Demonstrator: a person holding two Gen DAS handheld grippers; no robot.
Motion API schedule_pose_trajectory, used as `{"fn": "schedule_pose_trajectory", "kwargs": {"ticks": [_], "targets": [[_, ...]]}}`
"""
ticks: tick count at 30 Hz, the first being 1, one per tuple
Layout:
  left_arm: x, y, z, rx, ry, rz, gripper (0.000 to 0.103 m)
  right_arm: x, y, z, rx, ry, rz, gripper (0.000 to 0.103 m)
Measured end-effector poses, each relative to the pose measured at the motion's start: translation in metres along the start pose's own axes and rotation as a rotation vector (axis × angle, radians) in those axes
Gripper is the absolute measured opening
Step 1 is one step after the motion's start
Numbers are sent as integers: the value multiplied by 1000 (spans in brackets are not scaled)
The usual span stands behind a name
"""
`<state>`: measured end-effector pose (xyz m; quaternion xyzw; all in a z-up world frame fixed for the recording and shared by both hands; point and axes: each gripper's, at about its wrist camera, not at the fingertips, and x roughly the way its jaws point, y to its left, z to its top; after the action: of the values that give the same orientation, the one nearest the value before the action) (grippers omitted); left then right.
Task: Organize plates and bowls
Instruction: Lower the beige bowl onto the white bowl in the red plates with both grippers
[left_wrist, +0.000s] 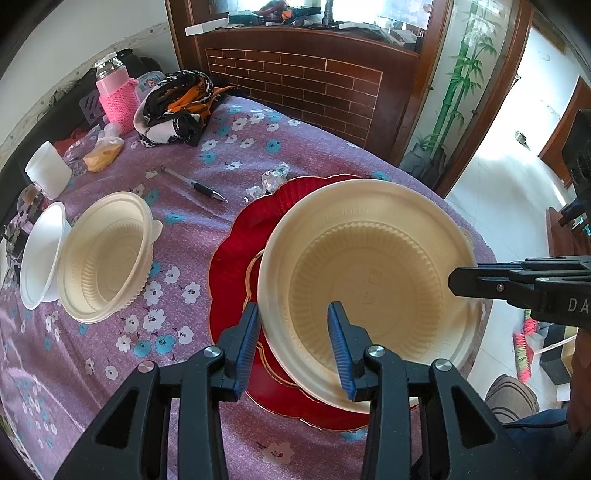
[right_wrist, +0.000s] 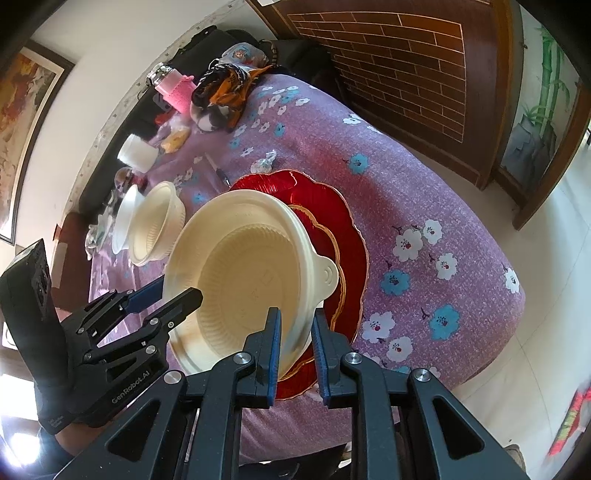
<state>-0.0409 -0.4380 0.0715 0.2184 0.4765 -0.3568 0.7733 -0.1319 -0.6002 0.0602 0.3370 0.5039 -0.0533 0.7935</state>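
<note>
A large cream plastic bowl (left_wrist: 369, 266) (right_wrist: 243, 258) hangs tilted over a red gold-rimmed plate (left_wrist: 236, 243) (right_wrist: 332, 206) on the purple flowered tablecloth. My left gripper (left_wrist: 295, 325) (right_wrist: 177, 291) is shut on the bowl's near-left rim, one blue pad outside and one inside. My right gripper (right_wrist: 297, 332) (left_wrist: 458, 282) clamps the opposite rim beside the bowl's tab handle. At the left, a second cream bowl (left_wrist: 107, 254) (right_wrist: 159, 221) leans on its side against a white bowl (left_wrist: 42, 254) (right_wrist: 125, 218).
A pen (left_wrist: 195, 184), a crumpled clear wrapper (left_wrist: 273, 177), a white cup (left_wrist: 48, 170), a pink-sleeved bottle (left_wrist: 114, 96) and a bundled cloth (left_wrist: 177, 107) lie farther back. The table edge drops to the tiled floor (left_wrist: 498, 206) on the right. A wooden cabinet (left_wrist: 303, 81) stands behind.
</note>
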Motion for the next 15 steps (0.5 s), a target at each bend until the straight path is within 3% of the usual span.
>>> {"fn": "schedule_pose_trajectory", "kwargs": {"ticks": [8,15], "targets": [[-7,-3,-2,13,-21,-7,49,-6,4,-4,-3,-18,-9,19],[-20,0,-8,8,-53,-6,50,-17,2,-11,23,-55,-26,19]]}}
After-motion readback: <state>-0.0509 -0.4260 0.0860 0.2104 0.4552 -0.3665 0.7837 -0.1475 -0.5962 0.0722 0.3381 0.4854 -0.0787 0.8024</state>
